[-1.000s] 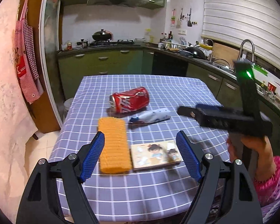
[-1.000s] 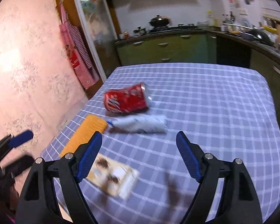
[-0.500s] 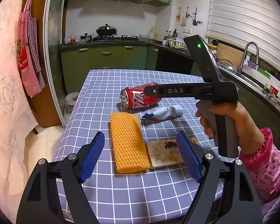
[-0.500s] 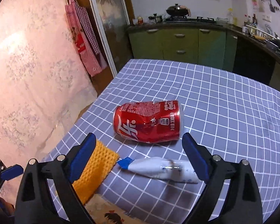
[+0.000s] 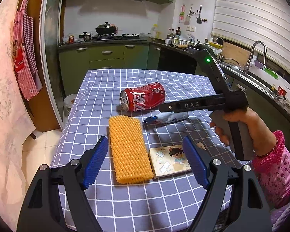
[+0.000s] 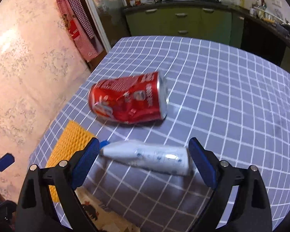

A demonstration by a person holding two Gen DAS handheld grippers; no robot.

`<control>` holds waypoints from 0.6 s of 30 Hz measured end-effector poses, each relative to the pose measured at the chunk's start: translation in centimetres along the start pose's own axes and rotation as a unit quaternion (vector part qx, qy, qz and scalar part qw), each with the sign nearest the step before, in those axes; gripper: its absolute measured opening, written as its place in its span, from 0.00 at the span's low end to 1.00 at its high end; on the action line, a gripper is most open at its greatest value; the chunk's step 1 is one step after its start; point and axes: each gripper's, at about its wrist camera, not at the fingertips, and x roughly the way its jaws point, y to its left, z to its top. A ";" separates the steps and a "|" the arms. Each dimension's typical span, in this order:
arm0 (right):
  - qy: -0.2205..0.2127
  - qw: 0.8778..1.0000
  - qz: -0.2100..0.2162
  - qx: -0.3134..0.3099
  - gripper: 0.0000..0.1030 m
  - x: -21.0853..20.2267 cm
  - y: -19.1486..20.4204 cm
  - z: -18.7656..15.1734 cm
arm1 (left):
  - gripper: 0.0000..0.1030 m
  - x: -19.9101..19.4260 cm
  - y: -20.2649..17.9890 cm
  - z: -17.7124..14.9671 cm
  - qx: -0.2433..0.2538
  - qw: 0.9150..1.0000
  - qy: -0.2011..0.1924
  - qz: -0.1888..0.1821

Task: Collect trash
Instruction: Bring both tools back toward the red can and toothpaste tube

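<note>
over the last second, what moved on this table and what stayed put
The right gripper swung in over the table toward the red can and dipped, so its jaws, which have just been opening, now straddle the white wrapper without pressing it. Nothing was taken hold of or let go. The can, wrapper, yellow foam net and picture card lie where they were. The left gripper stayed open above the net.
</note>
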 end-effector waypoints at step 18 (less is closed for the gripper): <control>0.013 0.996 0.029 -0.089 0.86 0.4 0.1 0.3 | 0.76 0.2 -0.3 -0.3 0.006 1.000 0.003 -0.005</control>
